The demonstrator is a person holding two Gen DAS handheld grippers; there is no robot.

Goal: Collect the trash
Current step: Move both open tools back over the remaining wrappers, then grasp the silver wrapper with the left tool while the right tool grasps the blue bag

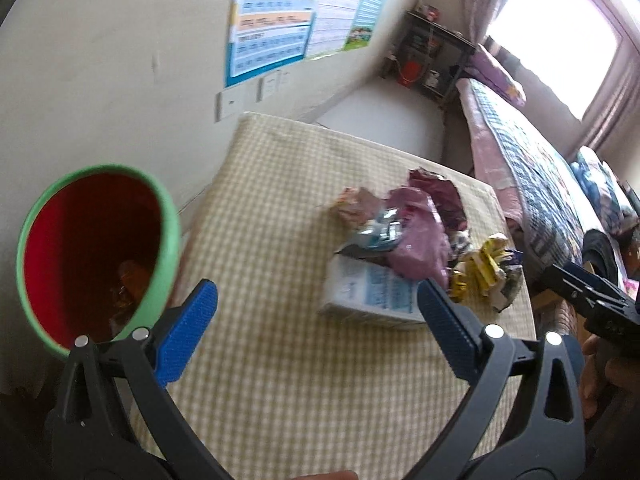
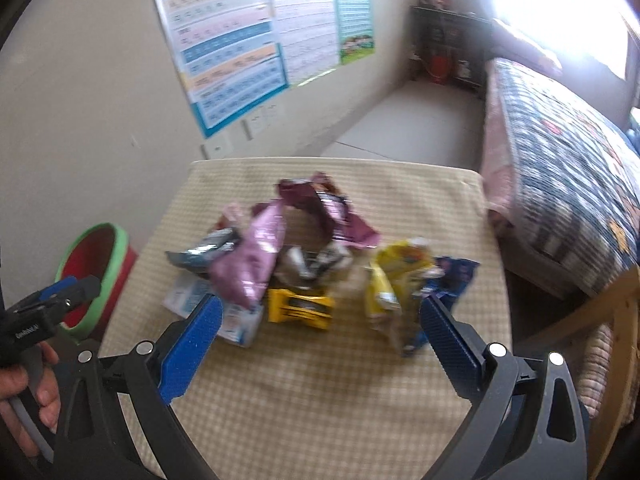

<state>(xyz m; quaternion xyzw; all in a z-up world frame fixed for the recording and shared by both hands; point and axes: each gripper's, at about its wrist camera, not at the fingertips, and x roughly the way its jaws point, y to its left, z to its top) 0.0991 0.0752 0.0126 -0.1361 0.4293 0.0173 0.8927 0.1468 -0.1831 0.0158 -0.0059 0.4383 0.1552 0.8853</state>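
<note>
In the left wrist view, the left gripper [image 1: 316, 316] is hovering over the beige checked tabletop [image 1: 280, 380] with its blue-padded jaws spread wide and holding nothing. A round bin with a green rim and red inside [image 1: 96, 252] is standing just past the tabletop's left edge, with some crumpled wrappers lying at its bottom. A heap of trash is lying toward the far right of the tabletop: a white and blue carton [image 1: 372, 292], a crumpled pink foil bag [image 1: 416, 240] resting on it, and yellow wrappers [image 1: 484, 268] beside them

In the right wrist view, the right gripper [image 2: 320, 320] is hanging wide open and empty just above the near edge of the same heap. A yellow snack packet [image 2: 300, 308] is lying between its pads, a maroon wrapper [image 2: 328, 212] is lying farther back, and the left gripper [image 2: 60, 296] is showing at the left edge, near the bin [image 2: 92, 276]
</note>
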